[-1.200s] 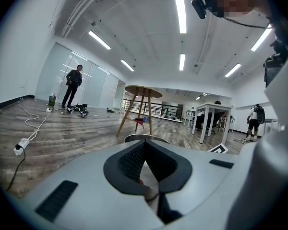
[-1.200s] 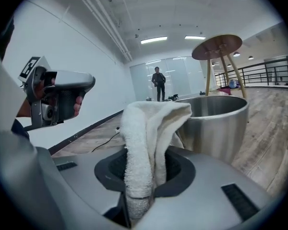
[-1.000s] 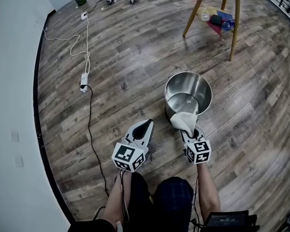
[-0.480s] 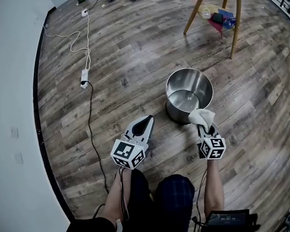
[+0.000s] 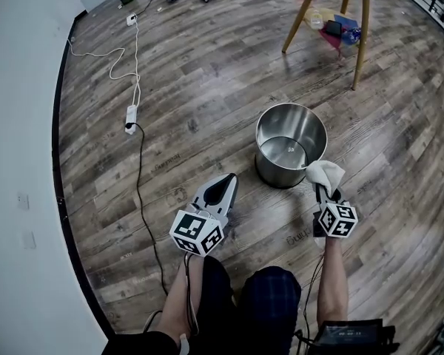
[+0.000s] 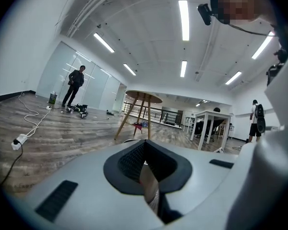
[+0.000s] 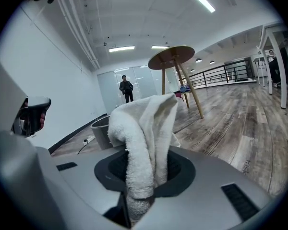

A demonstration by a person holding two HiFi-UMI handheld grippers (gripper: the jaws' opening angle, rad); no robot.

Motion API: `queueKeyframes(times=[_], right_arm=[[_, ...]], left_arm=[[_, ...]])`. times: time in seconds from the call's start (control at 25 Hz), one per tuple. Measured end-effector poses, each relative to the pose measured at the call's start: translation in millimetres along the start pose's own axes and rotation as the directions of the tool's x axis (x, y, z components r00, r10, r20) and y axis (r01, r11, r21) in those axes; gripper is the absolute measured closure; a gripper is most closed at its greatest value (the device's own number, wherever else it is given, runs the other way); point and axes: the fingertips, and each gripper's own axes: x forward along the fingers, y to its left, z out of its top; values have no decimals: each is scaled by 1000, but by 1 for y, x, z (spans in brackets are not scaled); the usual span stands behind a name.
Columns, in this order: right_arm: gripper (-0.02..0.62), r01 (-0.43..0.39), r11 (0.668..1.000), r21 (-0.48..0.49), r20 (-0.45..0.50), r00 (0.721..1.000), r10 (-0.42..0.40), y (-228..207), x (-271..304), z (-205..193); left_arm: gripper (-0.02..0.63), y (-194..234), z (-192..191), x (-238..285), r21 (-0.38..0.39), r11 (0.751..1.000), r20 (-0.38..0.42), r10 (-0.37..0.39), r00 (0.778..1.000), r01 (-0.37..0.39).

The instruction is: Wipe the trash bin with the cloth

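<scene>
A round steel trash bin (image 5: 290, 144) stands upright on the wood floor; in the right gripper view the bin (image 7: 101, 131) shows low at the left, behind the cloth. My right gripper (image 5: 323, 191) is shut on a white cloth (image 5: 325, 174), which bunches up between its jaws (image 7: 145, 143) just off the bin's near right side, apart from its wall. My left gripper (image 5: 218, 191) hovers left of the bin, its jaws closed together with nothing in them (image 6: 145, 164).
A white power strip (image 5: 131, 115) with white and black cables runs along the floor at the left. Wooden table legs (image 5: 362, 34) stand beyond the bin, with coloured items (image 5: 334, 29) beneath. A person (image 7: 126, 88) stands far off by the glass wall.
My right gripper has carried the cloth from the bin's near rim out to the right and away from the bin. The left gripper has barely moved.
</scene>
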Motion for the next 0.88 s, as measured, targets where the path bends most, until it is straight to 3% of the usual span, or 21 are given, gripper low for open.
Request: queueKeyframes(times=[0.2, 0.4, 0.64, 0.88], right_arm=[[502, -14, 1000, -19, 23, 1000, 15, 13, -8, 6], [502, -135, 986, -96, 84, 986, 143, 83, -29, 16], [502, -310, 936, -167, -2, 949, 314, 168, -18, -20], [502, -391, 903, -179, -76, 920, 384, 209, 19, -49]], left_arm=[[606, -1, 3, -1, 9, 1000, 6, -7, 1000, 7], [606, -4, 10, -3, 30, 1000, 17, -11, 1000, 11], [606, -9, 23, -17, 48, 999, 31, -13, 999, 11], [606, -9, 28, -28, 72, 997, 34, 1, 999, -4]])
